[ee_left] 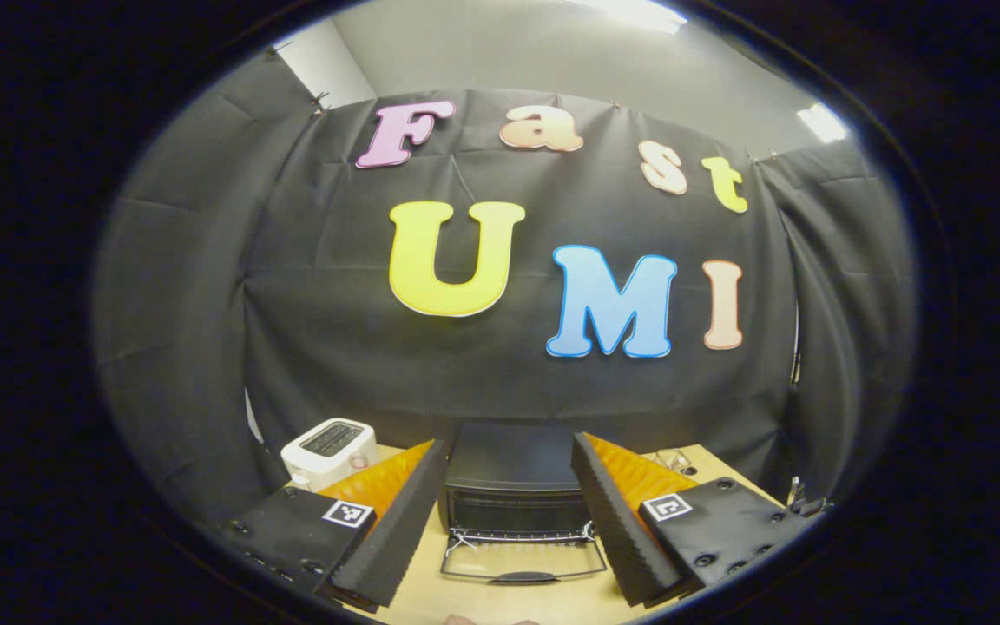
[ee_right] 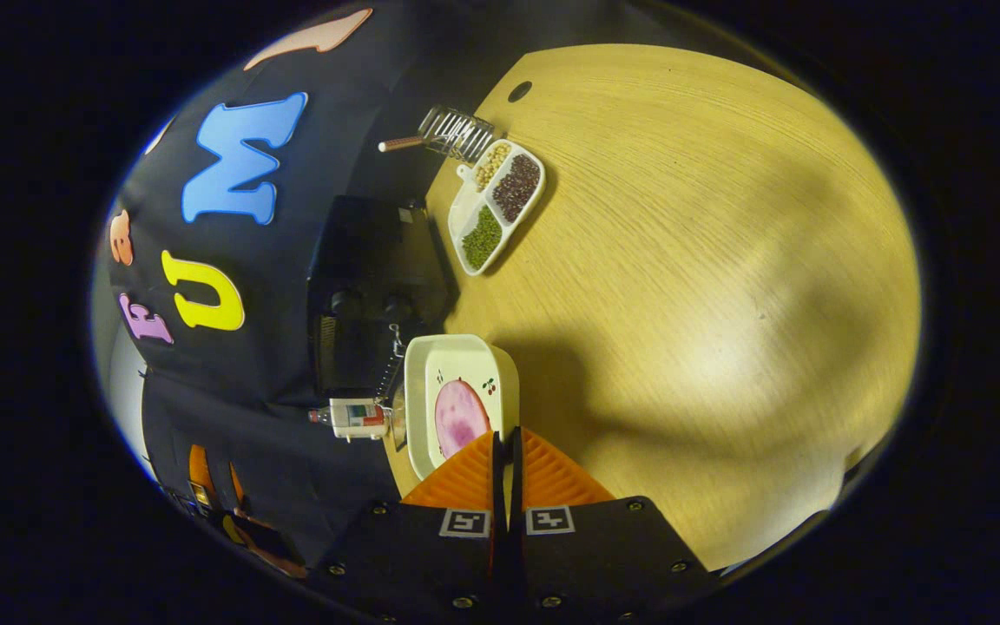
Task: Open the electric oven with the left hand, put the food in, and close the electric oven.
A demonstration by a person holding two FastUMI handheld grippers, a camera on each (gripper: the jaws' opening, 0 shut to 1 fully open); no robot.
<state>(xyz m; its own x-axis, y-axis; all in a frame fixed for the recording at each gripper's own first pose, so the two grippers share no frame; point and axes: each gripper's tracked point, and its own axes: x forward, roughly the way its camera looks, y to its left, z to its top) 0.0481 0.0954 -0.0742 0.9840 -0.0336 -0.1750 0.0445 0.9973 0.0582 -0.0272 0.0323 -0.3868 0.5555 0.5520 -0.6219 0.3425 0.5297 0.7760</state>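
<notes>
My left gripper [ee_left: 509, 521] looks straight at the black electric oven [ee_left: 513, 482], which stands on the pale wooden bench [ee_left: 483, 599] against the black cloth wall; its glass door [ee_left: 522, 560] with a dark handle is folded down flat toward me, and a wire rack shows in the mouth of the cavity. My left jaws stand wide open, one ribbed black pad at each side of the oven, and hold nothing. A white two-slot toaster [ee_left: 331, 451] sits on the bench to the left of the oven, well apart from my fingers. My right gripper [ee_right: 506, 456] looks down on the bench from above, with the view turned so that the wall is at the left. My right jaws are closed on the near rim of a white rectangular tray [ee_right: 422, 382], both orange fingers pressed together over its edge. The tray carries the food, a round pink slice [ee_right: 461, 418], and sits just beside the oven's front, where the open door lies. The oven [ee_right: 374, 291] appears here as a dark box at the bench's edge. Beyond it lies a white divided dish [ee_right: 500, 204] holding three portions of beans, pale, dark and green, and just past that a wire grill basket with a wooden handle [ee_right: 448, 134]. A small bottle with a red and white label [ee_right: 352, 418] appears beside the tray, toward the wall.
</notes>
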